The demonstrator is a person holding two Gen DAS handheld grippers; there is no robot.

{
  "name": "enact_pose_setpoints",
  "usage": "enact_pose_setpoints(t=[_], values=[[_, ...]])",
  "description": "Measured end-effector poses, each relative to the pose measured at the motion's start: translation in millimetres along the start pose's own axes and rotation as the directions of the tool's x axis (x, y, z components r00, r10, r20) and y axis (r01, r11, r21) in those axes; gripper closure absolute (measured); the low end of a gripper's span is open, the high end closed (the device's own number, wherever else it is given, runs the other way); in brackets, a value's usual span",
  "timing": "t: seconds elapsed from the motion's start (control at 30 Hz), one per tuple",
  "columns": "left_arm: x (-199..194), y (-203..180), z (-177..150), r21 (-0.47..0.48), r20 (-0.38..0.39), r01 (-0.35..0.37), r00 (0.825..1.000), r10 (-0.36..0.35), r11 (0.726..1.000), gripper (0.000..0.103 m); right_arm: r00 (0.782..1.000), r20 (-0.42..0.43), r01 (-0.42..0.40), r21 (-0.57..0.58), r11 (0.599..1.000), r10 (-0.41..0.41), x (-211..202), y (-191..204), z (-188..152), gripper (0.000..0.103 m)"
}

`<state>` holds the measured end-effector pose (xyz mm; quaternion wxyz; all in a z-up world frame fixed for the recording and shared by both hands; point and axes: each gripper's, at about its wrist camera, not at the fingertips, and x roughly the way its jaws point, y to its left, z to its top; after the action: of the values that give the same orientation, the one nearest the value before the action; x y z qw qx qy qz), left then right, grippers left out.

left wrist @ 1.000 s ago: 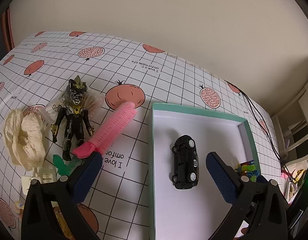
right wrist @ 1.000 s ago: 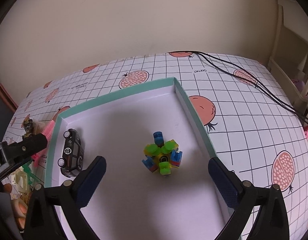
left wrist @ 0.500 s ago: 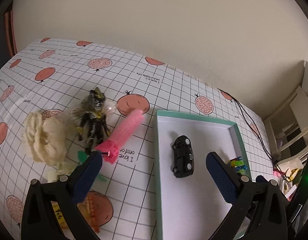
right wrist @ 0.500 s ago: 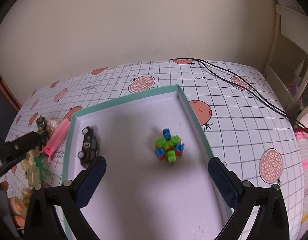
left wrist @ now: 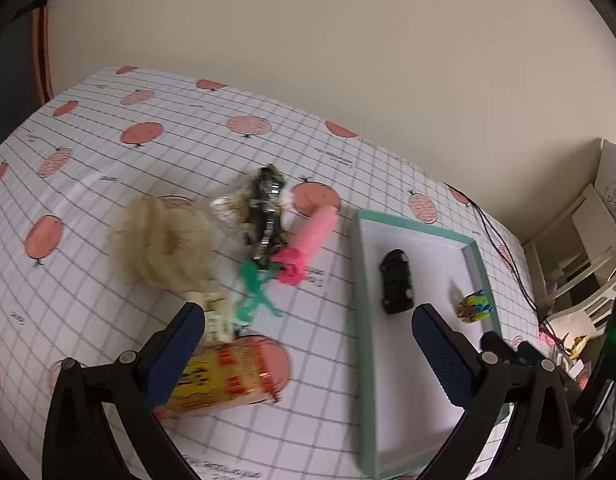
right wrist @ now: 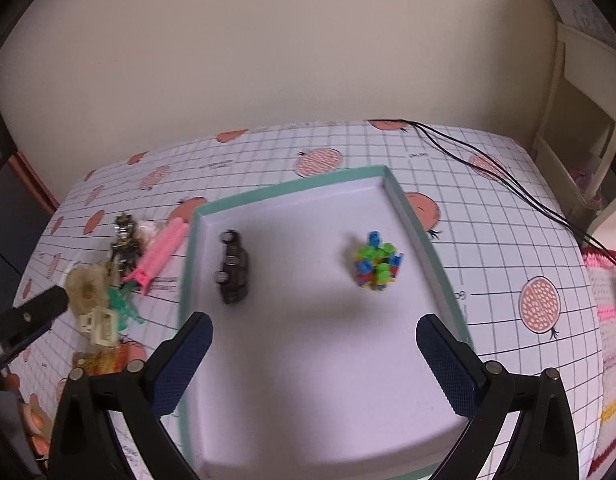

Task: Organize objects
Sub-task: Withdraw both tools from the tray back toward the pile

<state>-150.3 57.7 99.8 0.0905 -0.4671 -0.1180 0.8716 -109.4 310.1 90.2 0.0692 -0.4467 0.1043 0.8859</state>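
Observation:
A shallow box with a teal rim (right wrist: pixel 286 187) (left wrist: pixel 415 220) holds a black toy car (right wrist: pixel 232 266) (left wrist: pixel 395 281) and a cluster of coloured bricks (right wrist: pixel 377 261) (left wrist: pixel 473 305). Left of the box lie a pink hair roller (left wrist: pixel 309 237) (right wrist: pixel 160 254), a dark action figure (left wrist: pixel 266 214) (right wrist: pixel 125 242), a cream scrunchie (left wrist: pixel 160 242) (right wrist: pixel 86 284), a green plastic piece (left wrist: pixel 255 292), a cream clip (right wrist: pixel 100 326) and a yellow snack packet (left wrist: pixel 224 376). My left gripper (left wrist: pixel 308 354) is open above the cloth near the packet. My right gripper (right wrist: pixel 313 364) is open over the box, empty.
The table wears a white grid cloth printed with pomegranates (right wrist: pixel 539 308). Black cables (right wrist: pixel 487 168) run across its right side. White shelving (right wrist: pixel 587 120) stands at the right, a beige wall behind. A striped knitted cloth (right wrist: pixel 611 320) lies at the far right edge.
Both grippers have pulled back and up from the table, so the box and the pile look smaller. The left view has swung left, bringing the snack packet into sight. Both stayed open.

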Motion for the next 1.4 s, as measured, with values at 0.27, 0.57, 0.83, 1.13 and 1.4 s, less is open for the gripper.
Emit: enact_pose_setpoints(t=[0.27,0.57,0.83,1.13,1.4], values=[[-16.3,35.2,-1.0,-0.038,0.008,-0.022,1.0,0.022,0.999,0.0,0.999,0.008,-0.048,-0.044,0.998,0.048,-8.5,38.6,-4.4,0.0],[-20.5,71.4,-5.2,-0.094,-0.036,-0.058,0.998,0.055,0.994,0.0,0.997,-0.009,-0.071,-0.147,0.987,0.07,-8.2,88.6,-12.8,0.0],[-14.8,92.3,-12.5,-0.095,-0.103,-0.12,0.988,0.11,0.988,0.0,0.994,-0.045,-0.108,-0.165,0.98,0.102,2.8,113.6,-17.4,0.0],[8.1,83.2,-23.7,0.015,-0.19,-0.172,0.967,0.172,0.985,0.0,0.993,-0.086,-0.097,-0.143,0.985,0.086,16.6,120.0,-20.8,0.001],[17.9,61.8,-33.7,0.159,-0.2,-0.218,0.948,0.247,0.963,0.009,0.994,-0.091,-0.064,-0.091,0.994,0.056,20.9,107.4,-19.2,0.001]])
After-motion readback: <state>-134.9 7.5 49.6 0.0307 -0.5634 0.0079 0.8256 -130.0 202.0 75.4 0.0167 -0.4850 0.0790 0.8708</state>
